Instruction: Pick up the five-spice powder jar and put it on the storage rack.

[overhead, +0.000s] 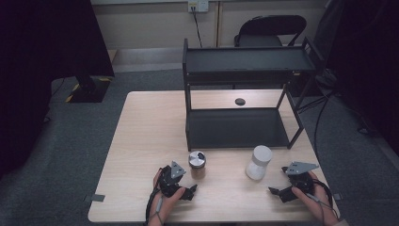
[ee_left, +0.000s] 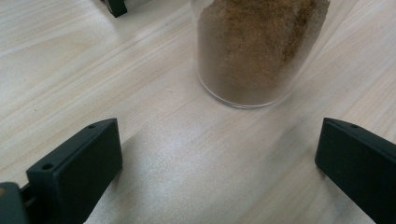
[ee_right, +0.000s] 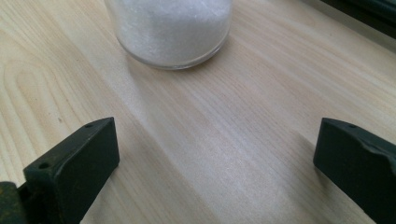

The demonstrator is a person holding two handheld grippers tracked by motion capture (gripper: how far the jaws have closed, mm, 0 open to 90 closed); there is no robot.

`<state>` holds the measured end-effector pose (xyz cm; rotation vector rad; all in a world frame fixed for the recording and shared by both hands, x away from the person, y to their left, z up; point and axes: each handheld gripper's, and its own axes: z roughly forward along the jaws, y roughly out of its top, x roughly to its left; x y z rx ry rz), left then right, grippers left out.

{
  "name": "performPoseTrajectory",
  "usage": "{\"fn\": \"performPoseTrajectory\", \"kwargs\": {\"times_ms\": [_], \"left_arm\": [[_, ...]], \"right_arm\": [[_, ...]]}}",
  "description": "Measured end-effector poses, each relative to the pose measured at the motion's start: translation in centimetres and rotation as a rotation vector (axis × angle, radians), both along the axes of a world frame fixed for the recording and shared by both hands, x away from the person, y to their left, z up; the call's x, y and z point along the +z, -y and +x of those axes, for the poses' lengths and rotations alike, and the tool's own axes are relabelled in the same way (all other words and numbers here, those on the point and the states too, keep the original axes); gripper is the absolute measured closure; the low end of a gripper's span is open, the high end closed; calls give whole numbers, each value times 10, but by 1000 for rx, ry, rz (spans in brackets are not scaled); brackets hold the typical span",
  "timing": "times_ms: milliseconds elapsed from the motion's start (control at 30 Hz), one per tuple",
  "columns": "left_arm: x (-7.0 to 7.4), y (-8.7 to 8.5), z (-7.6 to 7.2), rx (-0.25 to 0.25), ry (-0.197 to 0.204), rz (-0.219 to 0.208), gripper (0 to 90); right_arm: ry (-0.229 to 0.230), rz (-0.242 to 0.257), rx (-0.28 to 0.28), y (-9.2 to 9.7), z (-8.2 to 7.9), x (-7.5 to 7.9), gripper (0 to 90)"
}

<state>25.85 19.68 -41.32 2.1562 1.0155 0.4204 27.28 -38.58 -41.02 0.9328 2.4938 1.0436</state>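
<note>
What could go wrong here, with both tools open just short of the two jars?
1. The brown-powder jar is tall and narrow; a left tool coming in off-centre may tip it.
2. The white jar looks like smooth glass, so it might slip in the right tool.
3. The rack stands close behind both; a pushed jar could knock its frame.

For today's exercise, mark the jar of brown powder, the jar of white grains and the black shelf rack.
jar of brown powder [overhead: 197, 160]: high view, metal lid.
jar of white grains [overhead: 259, 163]: high view, its side.
black shelf rack [overhead: 237, 128]: high view, lower shelf.

Dim high view; brighter, softly shadowed close-ups.
</note>
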Motion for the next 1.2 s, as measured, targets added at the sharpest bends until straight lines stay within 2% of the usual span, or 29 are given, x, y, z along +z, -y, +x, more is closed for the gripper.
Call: {"fn": "performPoseTrajectory", "kwargs": {"times_ms": [133, 233, 467, 633, 1000, 1200], "left_arm": [[1, 1, 0, 7, -5, -3, 9], [3, 2, 2, -6, -5, -9, 20], [5, 5, 7, -25, -4, -57, 19], [5, 11, 11, -28, -1, -66, 19], [1, 19, 16, -14, 25, -90, 20], [-3, 22, 18, 0, 39, -106, 73]], "right_arm": [[0, 0, 0, 0, 0, 0, 0], [0, 0, 0, 0, 0, 0, 0], [1, 0, 0, 0, 0, 0, 0], [1, 0, 0, 0, 0, 0, 0], [1, 1, 0, 0, 0, 0, 0], [1, 0, -1, 0, 0, 0, 0]]}}
